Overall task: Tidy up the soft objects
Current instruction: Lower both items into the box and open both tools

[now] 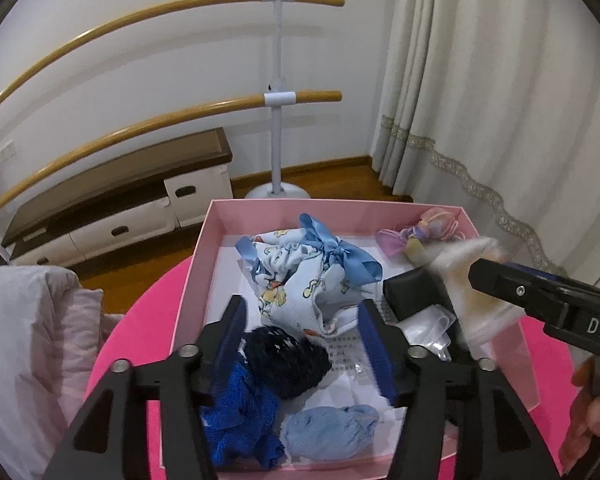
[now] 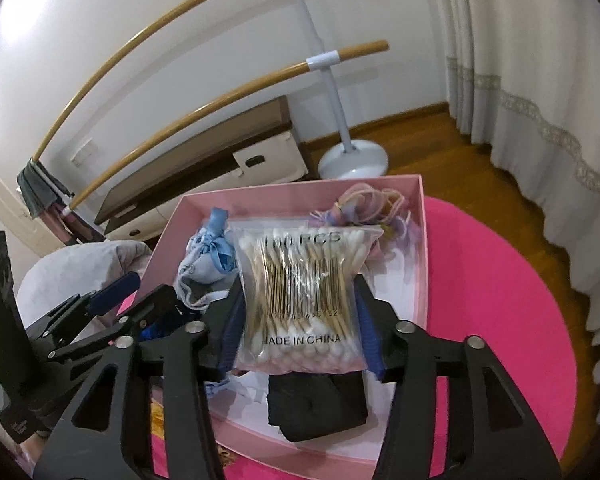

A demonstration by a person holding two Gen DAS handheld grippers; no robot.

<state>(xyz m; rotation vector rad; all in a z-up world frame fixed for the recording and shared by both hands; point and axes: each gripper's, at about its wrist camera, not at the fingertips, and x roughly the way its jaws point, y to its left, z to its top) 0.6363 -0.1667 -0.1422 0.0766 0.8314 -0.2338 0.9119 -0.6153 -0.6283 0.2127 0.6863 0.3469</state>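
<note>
The right tongs (image 2: pixel 300 300) are clenching a clear bag of cotton swabs (image 2: pixel 304 288) between their blue pads, holding it above the pink box (image 2: pixel 418 240) sitting on the pink counter (image 2: pixel 500 300). Beneath the bag a black folded item (image 2: pixel 318 408) is lying in the box. The left tongs (image 1: pixel 302 336) are hanging released over the box, with a dark net ball (image 1: pixel 288 360) between their fingers, a blue knit piece (image 1: pixel 240 420) and a pale blue sock (image 1: pixel 332 432) nearer, and a ribboned printed cloth (image 1: pixel 300 272) just ahead.
</note>
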